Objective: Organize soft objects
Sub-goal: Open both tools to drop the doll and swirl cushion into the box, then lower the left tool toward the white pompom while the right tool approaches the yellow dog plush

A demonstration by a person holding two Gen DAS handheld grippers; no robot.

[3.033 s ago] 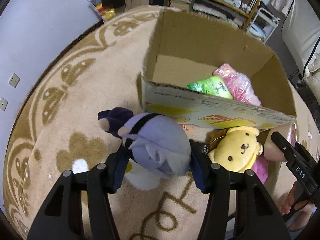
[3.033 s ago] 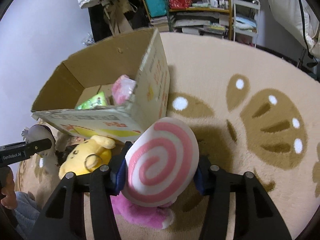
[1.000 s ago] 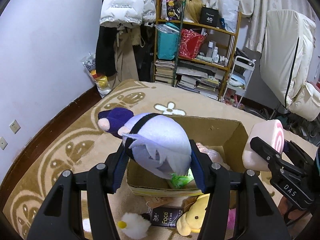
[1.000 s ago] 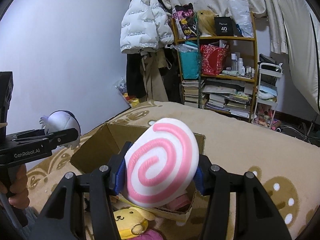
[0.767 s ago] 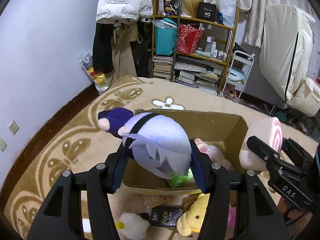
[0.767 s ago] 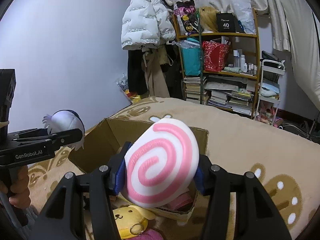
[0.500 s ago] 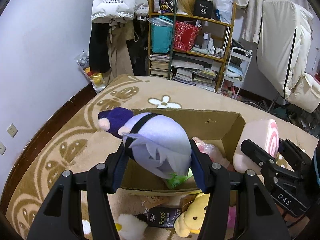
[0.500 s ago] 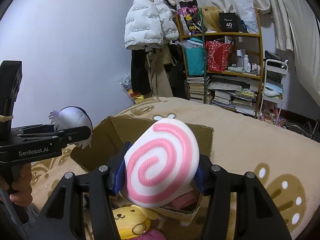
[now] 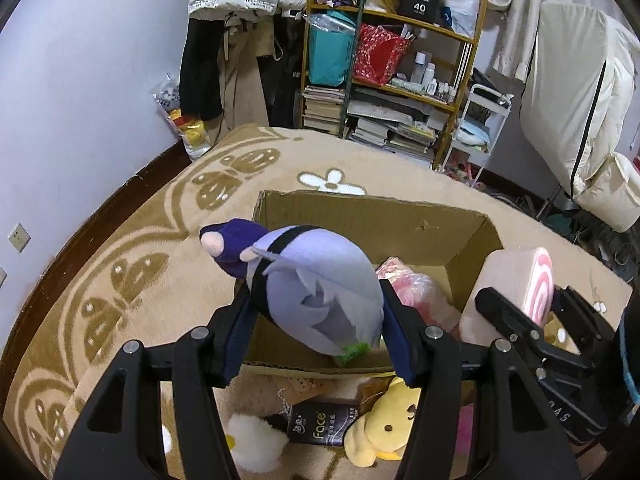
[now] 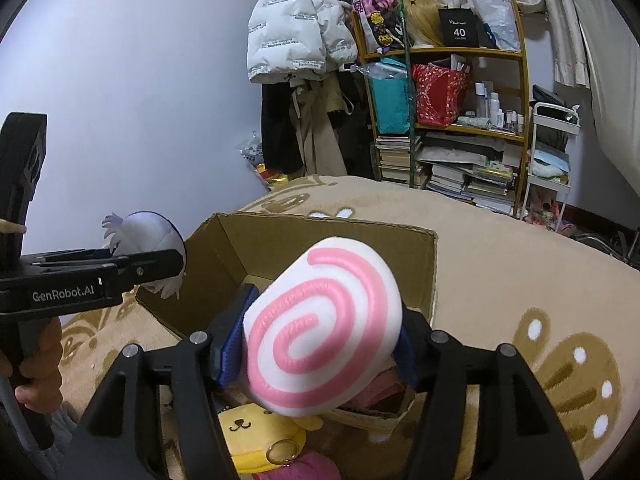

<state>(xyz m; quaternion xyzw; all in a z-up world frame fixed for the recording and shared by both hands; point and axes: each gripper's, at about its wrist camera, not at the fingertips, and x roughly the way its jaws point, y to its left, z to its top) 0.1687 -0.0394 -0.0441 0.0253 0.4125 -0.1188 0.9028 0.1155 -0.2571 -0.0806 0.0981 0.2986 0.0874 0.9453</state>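
Left gripper (image 9: pixel 316 320) pinches a lavender plush doll (image 9: pixel 316 296), held above the near wall of the open cardboard box (image 9: pixel 376 220). Right gripper (image 10: pixel 316 344) clamps a pink-spiral plush roll (image 10: pixel 324 340), also over the box. Inside the box, ahead of the left gripper: a pink wrapped plush (image 9: pixel 416 292). Below both grippers, on the carpet (image 9: pixel 120 280): a yellow dog plush (image 9: pixel 384 428) and a black "Face" packet (image 9: pixel 320 428).

The box (image 9: pixel 372 220) is matt brown cardboard, creased at its rim; the purple plush (image 9: pixel 316 300) is smooth felt-like cloth; the swirl cushion (image 10: pixel 324 332) is soft fleece; the rug (image 9: pixel 132 280) is fuzzy pile; both grippers (image 9: pixel 316 320) (image 10: pixel 320 336) are matt black plastic.
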